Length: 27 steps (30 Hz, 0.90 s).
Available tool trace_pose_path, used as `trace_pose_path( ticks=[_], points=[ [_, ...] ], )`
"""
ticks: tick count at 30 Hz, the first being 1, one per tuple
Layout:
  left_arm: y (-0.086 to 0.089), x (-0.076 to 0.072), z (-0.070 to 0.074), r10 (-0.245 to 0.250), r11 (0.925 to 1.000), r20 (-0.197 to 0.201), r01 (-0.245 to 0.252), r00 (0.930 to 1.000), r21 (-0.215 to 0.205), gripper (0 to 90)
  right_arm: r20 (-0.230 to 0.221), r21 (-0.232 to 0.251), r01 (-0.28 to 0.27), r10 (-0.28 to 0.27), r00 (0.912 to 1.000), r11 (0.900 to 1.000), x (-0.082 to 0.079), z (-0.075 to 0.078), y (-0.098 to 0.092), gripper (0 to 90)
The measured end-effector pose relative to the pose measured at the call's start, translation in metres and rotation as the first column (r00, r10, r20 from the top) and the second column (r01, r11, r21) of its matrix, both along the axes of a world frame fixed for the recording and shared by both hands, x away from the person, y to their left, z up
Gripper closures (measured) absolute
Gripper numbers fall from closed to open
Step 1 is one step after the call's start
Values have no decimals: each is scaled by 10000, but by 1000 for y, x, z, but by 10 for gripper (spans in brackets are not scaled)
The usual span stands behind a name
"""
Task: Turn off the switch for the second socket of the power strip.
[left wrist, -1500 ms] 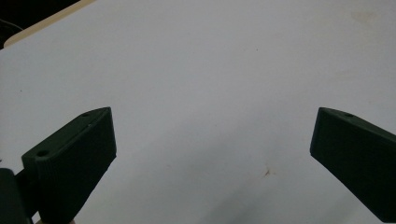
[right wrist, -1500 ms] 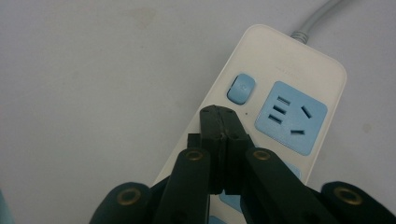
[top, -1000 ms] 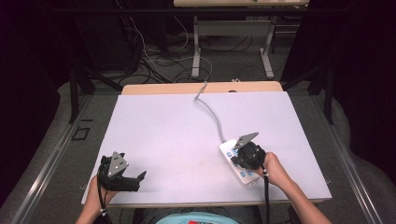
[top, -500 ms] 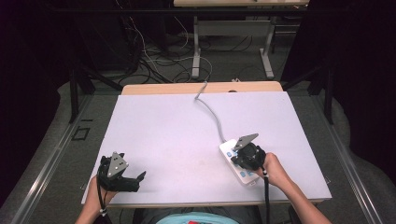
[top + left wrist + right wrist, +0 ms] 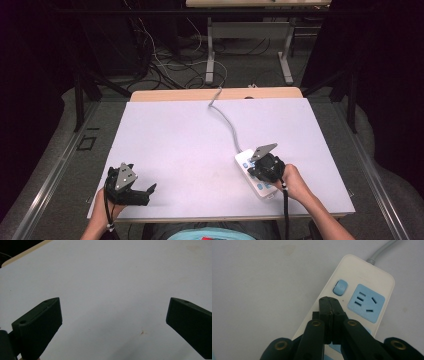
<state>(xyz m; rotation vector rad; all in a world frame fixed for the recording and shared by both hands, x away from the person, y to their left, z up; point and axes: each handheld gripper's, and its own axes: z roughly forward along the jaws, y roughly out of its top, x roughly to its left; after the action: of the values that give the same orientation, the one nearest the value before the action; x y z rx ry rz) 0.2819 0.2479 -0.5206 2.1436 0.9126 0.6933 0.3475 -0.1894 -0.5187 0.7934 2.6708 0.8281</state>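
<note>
Right gripper view puts us right behind our right gripper [image 5: 331, 301], whose two black jaws are pressed flat together with nothing between them. Their joined tips hang over the white plastic power strip with pale blue sockets [image 5: 352, 287], just short of its small pale blue rounded switch button [image 5: 340, 287], which sits a little past the tips and slightly to their left; whether the tips touch the casing we cannot tell. Past the tips to their right lies a pale blue socket panel [image 5: 366, 303], and another blue panel peeks out beneath the jaw linkage.

In the left gripper view our left gripper [image 5: 113, 322] has its jaws standing wide apart, with bare tabletop between them. In the high view this gripper [image 5: 131, 187] rests at the near left corner, well apart from the strip.

Outward from both lies the matte white rectangular table surface [image 5: 200, 145], with a strip of light wood [image 5: 170, 95] showing at its far edge. Beyond it we see a grey floor, tangled cables and metal table legs in a dark room.

The strip's long axis runs away from the right jaws, slanting to the far left in the high view [image 5: 256, 172], and its grey round cord [image 5: 227, 122] leaves the far end and curves off to the table's far edge.
</note>
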Motion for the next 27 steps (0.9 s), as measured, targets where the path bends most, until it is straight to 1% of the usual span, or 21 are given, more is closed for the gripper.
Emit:
trace_pose_path(
  ticks=[1, 3, 5, 6, 8, 10, 13, 14, 15, 17, 18, 20, 21, 22, 23, 24, 26, 27],
  points=[
    [0, 0, 0, 3, 10000, 1, -3, 10000, 25, 4, 4, -5, 31, -31, 10000, 10000, 0, 0, 0, 900],
    [0, 0, 0, 16, 10000, -12, -16, 10000, -12, 4, 152, 59, 23, -23, 9999, 10000, 1, -1, 0, 900],
    [1, 1, 0, 4, 10000, 9, -4, 10000, 33, 5, 33, 95, 66, -66, 10000, 9999, 0, -1, 0, 900],
    [0, 0, -1, -4, 10000, -92, 4, 10000, -74, 4, 15, 112, 32, -32, 10000, 9999, 0, -1, -1, 900],
    [0, 0, 0, -16, 10000, -38, 16, 10000, -25, 4, -74, 116, 24, -23, 10000, 9999, 1, 0, -1, 900],
    [0, 0, 0, -10, 10000, 16, 10, 10000, 28, 4, 44, 120, -86, 85, 10000, 9999, 2, -1, -2, 900],
    [0, -1, 0, 19, 10000, 28, -19, 10000, 1, 4, 95, 148, -68, 66, 9999, 9999, 2, -1, -2, 900],
    [0, -1, 0, 29, 10000, 28, -29, 10000, -9, 4, 10, 138, 119, -119, 9999, 9998, 0, -1, -2, 900],
    [0, 0, 0, 22, 10000, 20, -22, 10000, -2, 4, 9, 161, 168, -168, 9999, 9997, 0, -1, -2, 900],
    [0, 0, 0, -12, 10000, 2, 12, 10000, 36, 4, 73, 206, 30, -32, 10000, 9998, 1, -1, -2, 900],
    [0, 0, 0, -20, 10000, 4, 20, 10000, 35, 5, -51, 212, 77, -76, 10000, 9997, 1, 0, -3, 900],
    [0, 0, 0, -32, 10000, 11, 32, 10000, 11, 4, -57, 238, 59, -58, 10000, 9997, 1, -1, -3, 900],
    [0, 0, 0, -18, 10000, -4, 18, 10000, 46, 4, 23, 303, 60, -61, 10000, 9995, 1, -1, -3, 900],
    [0, 0, 0, -48, 10000, -74, 48, 10000, -29, 5, 10, 310, 58, -58, 10000, 9995, 1, -1, -3, 900],
    [0, 0, 0, -37, 10000, -43, 37, 10000, -11, 4, -75, 288, 26, -23, 10000, 9996, 1, -1, -4, 900],
    [0, 0, 0, -35, 10000, 4, 35, 10000, 14, 4, -5, 325, 52, -52, 10000, 9995, 1, -1, -4, 900],
    [0, 0, 0, -42, 10000, -25, 42, 10000, 8, 5, 22, 306, 52, -52, 10000, 9995, 1, -1, -4, 900],
    [0, 0, 0, -49, 10000, -52, 49, 10000, -13, 4, -69, 283, -11, 12, 10000, 9996, 1, 0, -4, 900]
  ],
)
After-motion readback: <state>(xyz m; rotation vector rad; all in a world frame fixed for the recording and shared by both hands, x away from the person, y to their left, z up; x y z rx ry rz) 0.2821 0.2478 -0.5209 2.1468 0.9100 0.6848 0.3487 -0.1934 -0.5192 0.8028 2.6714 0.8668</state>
